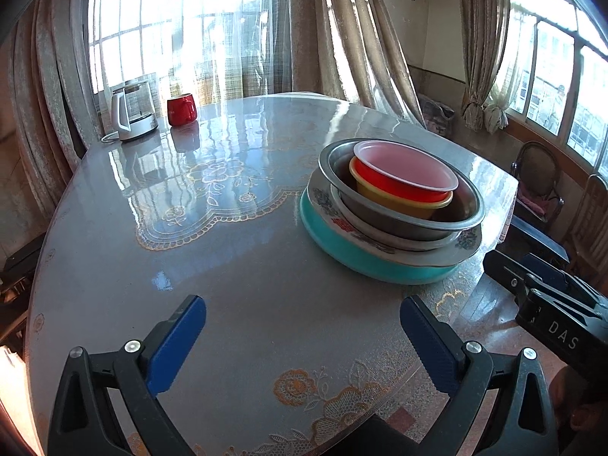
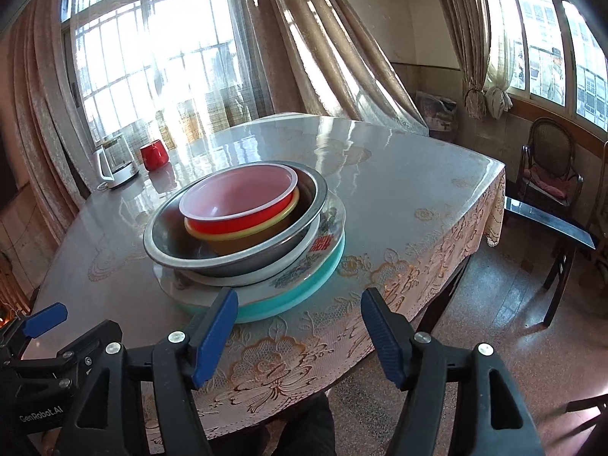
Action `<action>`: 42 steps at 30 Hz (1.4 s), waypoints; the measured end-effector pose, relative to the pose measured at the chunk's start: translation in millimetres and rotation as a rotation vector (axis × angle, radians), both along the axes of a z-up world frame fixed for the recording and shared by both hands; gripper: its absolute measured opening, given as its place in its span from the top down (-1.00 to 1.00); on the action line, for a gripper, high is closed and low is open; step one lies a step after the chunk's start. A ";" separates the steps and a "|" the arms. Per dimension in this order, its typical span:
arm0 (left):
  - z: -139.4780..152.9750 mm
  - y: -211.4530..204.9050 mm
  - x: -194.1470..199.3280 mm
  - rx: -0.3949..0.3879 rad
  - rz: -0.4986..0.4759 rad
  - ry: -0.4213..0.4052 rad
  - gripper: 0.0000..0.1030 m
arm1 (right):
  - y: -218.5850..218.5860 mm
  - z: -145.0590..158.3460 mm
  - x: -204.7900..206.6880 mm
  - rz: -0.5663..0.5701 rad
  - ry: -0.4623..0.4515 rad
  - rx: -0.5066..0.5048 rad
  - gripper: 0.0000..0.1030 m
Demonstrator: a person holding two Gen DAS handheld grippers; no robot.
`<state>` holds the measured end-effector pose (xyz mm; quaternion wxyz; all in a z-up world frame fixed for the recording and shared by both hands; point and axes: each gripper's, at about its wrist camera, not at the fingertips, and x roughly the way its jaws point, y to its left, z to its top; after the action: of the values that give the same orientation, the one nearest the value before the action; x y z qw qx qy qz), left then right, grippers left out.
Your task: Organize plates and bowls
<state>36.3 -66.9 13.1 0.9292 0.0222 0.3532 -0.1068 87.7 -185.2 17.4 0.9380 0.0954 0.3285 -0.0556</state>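
Note:
One stack of dishes stands on the table point(image 1: 235, 273) point(image 2: 410, 174). From the bottom up it has a teal plate point(image 1: 353, 256) point(image 2: 304, 290), a white flowered plate point(image 1: 467, 241) point(image 2: 315, 262), a steel bowl point(image 1: 402, 224) point(image 2: 235, 262), a yellow bowl point(image 1: 399, 203) point(image 2: 243, 245) and a red bowl point(image 1: 402, 182) point(image 2: 235, 224) with a pale inside. My left gripper point(image 1: 304, 321) is open over bare tablecloth, left of the stack and nearer than it. My right gripper point(image 2: 298, 313) is open just in front of the stack with nothing between its blue fingers point(image 2: 218, 319).
A glass kettle point(image 1: 133, 114) point(image 2: 116, 163) and a red mug point(image 1: 182, 109) point(image 2: 154, 155) stand at the table's far left. Curtains and windows lie behind. A wooden chair point(image 2: 551, 178) and a dark bench point(image 2: 551, 224) stand on the floor to the right.

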 end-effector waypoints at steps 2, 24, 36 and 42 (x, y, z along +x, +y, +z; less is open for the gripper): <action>-0.5 0.3 -3.1 0.012 0.006 -0.012 -0.99 | 1.3 -1.3 -3.6 0.005 0.001 0.003 -0.33; -7.5 9.6 -16.6 -0.050 0.052 -0.039 -0.99 | 18.0 -12.9 -25.1 0.040 -0.003 -0.028 -0.33; -13.9 14.2 -15.7 -0.048 0.079 -0.024 -0.99 | 18.9 -15.3 -25.2 0.043 0.004 -0.025 -0.33; -14.4 12.6 -17.5 -0.035 0.078 -0.026 -0.99 | 19.0 -14.9 -24.8 0.041 0.001 -0.027 -0.33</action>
<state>18.9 -54.2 -1.3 0.9374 -0.0066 0.3398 -0.0763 62.8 -166.1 2.5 0.9400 0.0759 0.3302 -0.0408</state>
